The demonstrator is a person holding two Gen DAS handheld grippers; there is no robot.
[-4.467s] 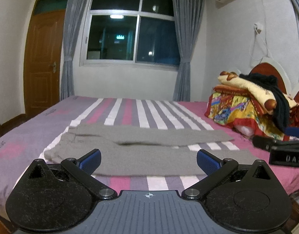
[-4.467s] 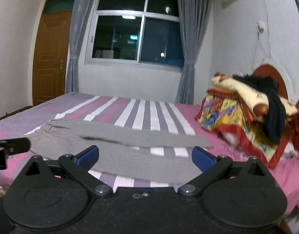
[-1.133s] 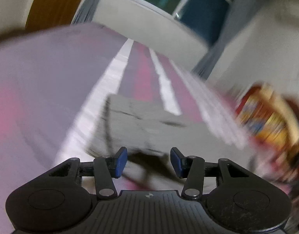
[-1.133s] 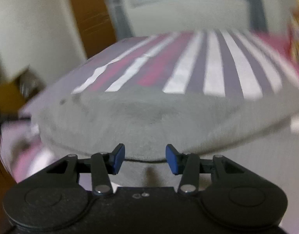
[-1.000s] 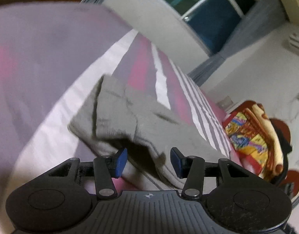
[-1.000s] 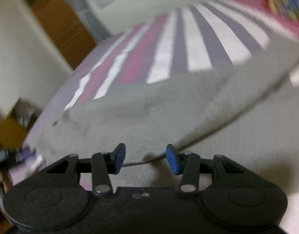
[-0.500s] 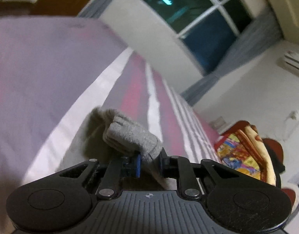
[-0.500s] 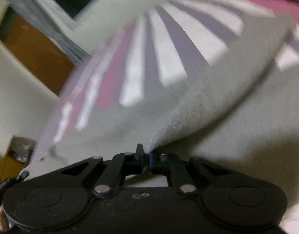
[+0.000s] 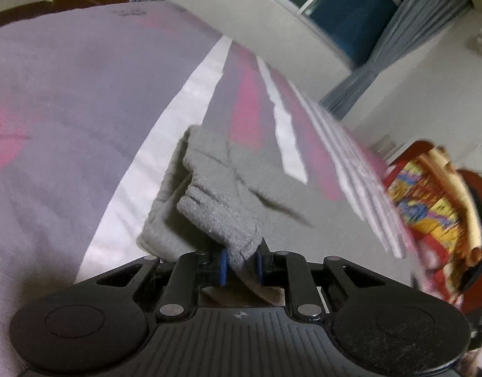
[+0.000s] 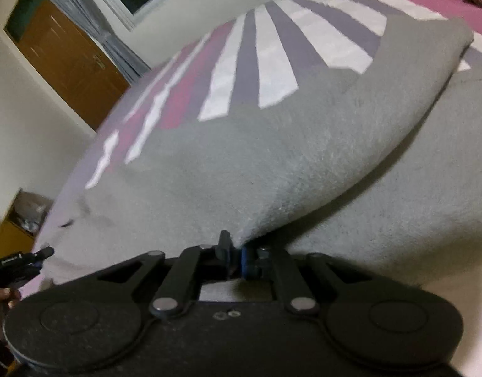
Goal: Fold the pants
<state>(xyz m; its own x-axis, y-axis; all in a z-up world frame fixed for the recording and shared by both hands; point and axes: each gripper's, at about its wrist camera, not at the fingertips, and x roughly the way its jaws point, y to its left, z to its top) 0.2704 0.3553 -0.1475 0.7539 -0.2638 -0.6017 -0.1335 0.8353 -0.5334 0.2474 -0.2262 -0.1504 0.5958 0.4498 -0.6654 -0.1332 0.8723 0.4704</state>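
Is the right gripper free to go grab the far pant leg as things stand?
Probably not: the right gripper is shut on the near edge of the grey pants, lifting it. It would have to let go first.

A home bedroom: a bed (image 9: 68, 100) with a striped pink-and-purple sheet, a curtained window (image 9: 344, 9), a wooden door (image 10: 71, 59) and piled bedding (image 9: 429, 194).

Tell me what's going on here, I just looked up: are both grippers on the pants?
Yes. A person is folding grey pants on a striped bed. The left gripper is shut on a bunched end of the fabric, and the right gripper is shut on an edge, which lifts off the layer beneath. No fold is laid over yet.
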